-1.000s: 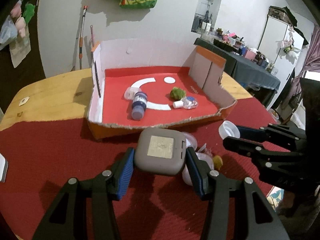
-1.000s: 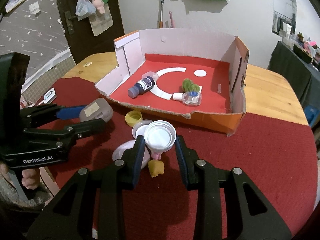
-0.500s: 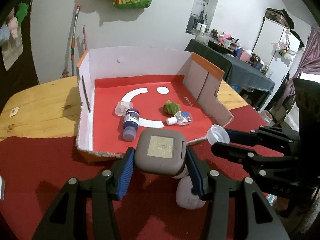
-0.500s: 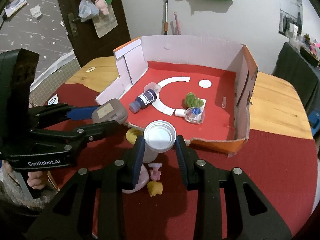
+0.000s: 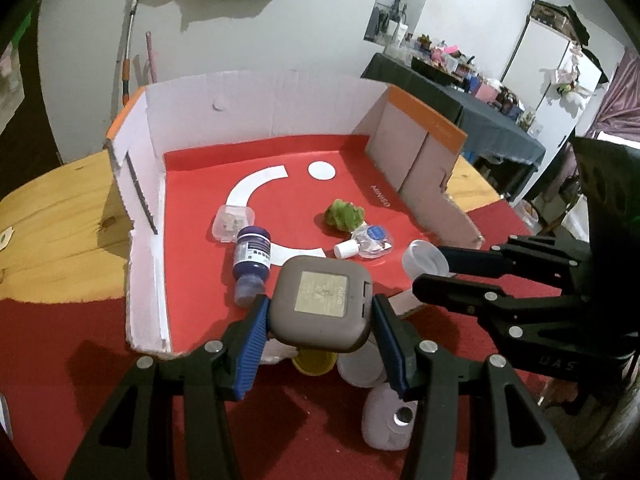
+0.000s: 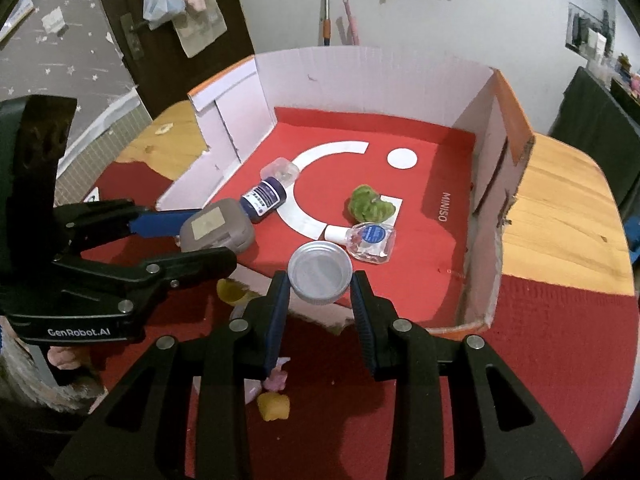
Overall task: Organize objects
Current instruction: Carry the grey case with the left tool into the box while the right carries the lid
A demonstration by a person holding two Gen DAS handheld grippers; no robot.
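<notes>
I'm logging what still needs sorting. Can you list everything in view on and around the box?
cardboard box: 1, red floor, white walls, on table
ink bottle: 1, dark blue, lying in box
clear bottle: 1, blue label, in box
green lump: 1, in box
clear tub: 1, in box
yellow toy: 1, on red cloth
grey case: 1, in left gripper
white cap: 1, in right gripper

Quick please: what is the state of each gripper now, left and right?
Left gripper: closed on the grey square case.
Right gripper: closed on the small round clear lid.
</notes>
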